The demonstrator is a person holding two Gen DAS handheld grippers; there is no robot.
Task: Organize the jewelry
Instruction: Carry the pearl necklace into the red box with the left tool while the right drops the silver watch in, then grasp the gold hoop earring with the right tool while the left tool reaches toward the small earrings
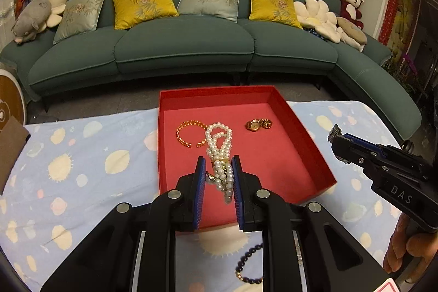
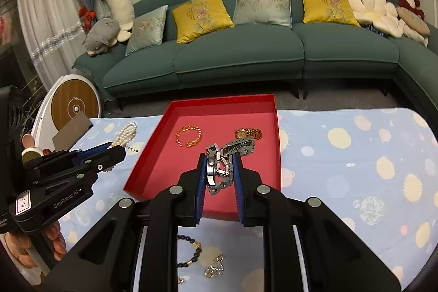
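A red tray (image 1: 314, 155) (image 2: 153, 149) sits on a blue patterned cloth. Inside lie a gold bracelet (image 1: 189, 133) (image 2: 189, 136) and a gold watch (image 1: 257, 124) (image 2: 247, 132). My left gripper (image 1: 218, 164) is shut on a white pearl necklace (image 1: 220, 144) and holds it above the tray; in the right wrist view the necklace (image 2: 127, 133) hangs from my left gripper (image 2: 109, 147). My right gripper (image 2: 219, 162) is shut on a silver metal watch (image 2: 230, 152) above the tray. It shows at the right in the left wrist view (image 1: 339, 140).
A dark bead bracelet (image 1: 246, 264) (image 2: 191, 251) and a gold earring (image 2: 215, 267) lie on the cloth (image 2: 356, 168) near me. A green sofa (image 1: 191, 45) with cushions stands beyond the table. A round white device (image 2: 74, 103) stands at the left.
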